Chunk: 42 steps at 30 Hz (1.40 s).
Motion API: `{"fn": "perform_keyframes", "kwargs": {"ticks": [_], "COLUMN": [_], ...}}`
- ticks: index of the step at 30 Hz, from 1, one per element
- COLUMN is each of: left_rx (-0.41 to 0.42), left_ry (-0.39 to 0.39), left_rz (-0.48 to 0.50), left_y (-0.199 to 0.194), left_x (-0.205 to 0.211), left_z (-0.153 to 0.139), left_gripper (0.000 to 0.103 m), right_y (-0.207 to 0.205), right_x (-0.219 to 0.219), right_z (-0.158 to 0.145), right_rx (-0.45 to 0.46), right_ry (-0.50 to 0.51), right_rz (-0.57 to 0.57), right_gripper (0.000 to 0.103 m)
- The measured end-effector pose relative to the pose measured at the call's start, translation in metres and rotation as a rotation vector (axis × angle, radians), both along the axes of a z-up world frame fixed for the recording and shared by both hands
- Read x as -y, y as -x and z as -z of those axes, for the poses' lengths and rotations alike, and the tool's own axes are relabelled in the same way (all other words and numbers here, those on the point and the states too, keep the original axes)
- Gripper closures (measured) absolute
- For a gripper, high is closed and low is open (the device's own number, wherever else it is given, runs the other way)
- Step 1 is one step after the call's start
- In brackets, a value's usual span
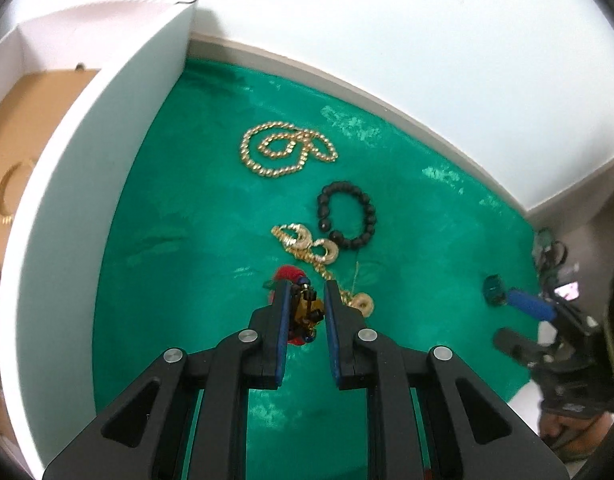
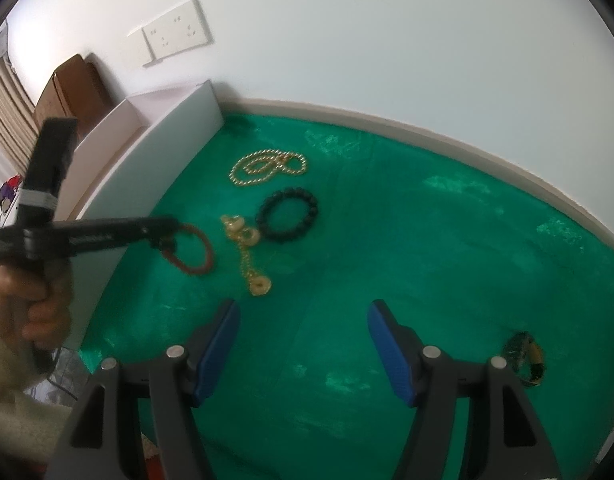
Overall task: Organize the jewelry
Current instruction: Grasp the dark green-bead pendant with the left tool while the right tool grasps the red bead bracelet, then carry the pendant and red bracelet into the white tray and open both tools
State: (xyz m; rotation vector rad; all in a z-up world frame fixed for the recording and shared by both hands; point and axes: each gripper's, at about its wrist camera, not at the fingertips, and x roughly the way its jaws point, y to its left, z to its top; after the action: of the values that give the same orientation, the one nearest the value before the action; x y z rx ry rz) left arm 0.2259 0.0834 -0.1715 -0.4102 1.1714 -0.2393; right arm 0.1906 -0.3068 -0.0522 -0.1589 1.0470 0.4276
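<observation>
Up top-left, a white box (image 1: 107, 184) w/ tall walls sits on the green cloth (image 1: 211, 216); its brown cardboard floor holds one gold bangle (image 1: 7, 196), only partly seen past the wall. Right wrist view shows a divider inside the box, but other compartments' contents can't be told.

Left gripper (image 1: 305, 304) has its blue-padded jaws drawn close, pinching a red beaded bracelet (image 2: 193, 252) w/ a gold-and-black charm; in the right wrist view the bracelet hangs from the tips, just beside the box wall and above the cloth. A hand (image 2: 31, 304) in a cream sleeve grips its handle. There's small white print on the gripper's arm, too blurred to read.

Right gripper (image 2: 303, 320) is spread wide, nothing between the pads, hovering over bare cloth.

On the cloth, well apart from the box: a gold bead necklace (image 1: 285, 148) coiled in loops, a black bead bracelet (image 1: 347, 216) just below it, a gold chain w/ ring links (image 1: 319, 256) touching or nearly touching the black one. Far right, a dark green/gold bracelet (image 2: 525, 358) lies alone near the right gripper.

Cloth covers a table w/ pale edge (image 2: 467, 136) against a white wall (image 2: 387, 32). Wall has a white socket plate (image 2: 177, 34). Brown boards (image 2: 75, 92) lean behind the box.
</observation>
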Motion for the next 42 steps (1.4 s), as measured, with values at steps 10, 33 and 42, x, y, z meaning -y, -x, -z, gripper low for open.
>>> {"fn": "perform_keyframes", "kwargs": {"ticks": [10,33,42], "left_rx": [-0.078,-0.067,-0.116], "left_ry": [-0.092,-0.213,-0.242], "left_rz": [0.011,-0.005,0.085], "left_y": [0.041,0.078,0.062], "left_x": [-0.008,-0.022,0.003], "left_z": [0.027,0.016,0.042], "left_gripper": [0.087,0.080,0.065], "right_y": [0.003,-0.026,-0.017], "right_x": [-0.029,-0.160,-0.115], "right_z": [0.020,0.090,0.016], "right_rx": [-0.048,-0.041,0.066], "right_ry": [0.006,0.092,-0.035], "right_rz": [-0.079,-0.391,-0.315], "right_gripper": [0.035,0.093,0.093]}}
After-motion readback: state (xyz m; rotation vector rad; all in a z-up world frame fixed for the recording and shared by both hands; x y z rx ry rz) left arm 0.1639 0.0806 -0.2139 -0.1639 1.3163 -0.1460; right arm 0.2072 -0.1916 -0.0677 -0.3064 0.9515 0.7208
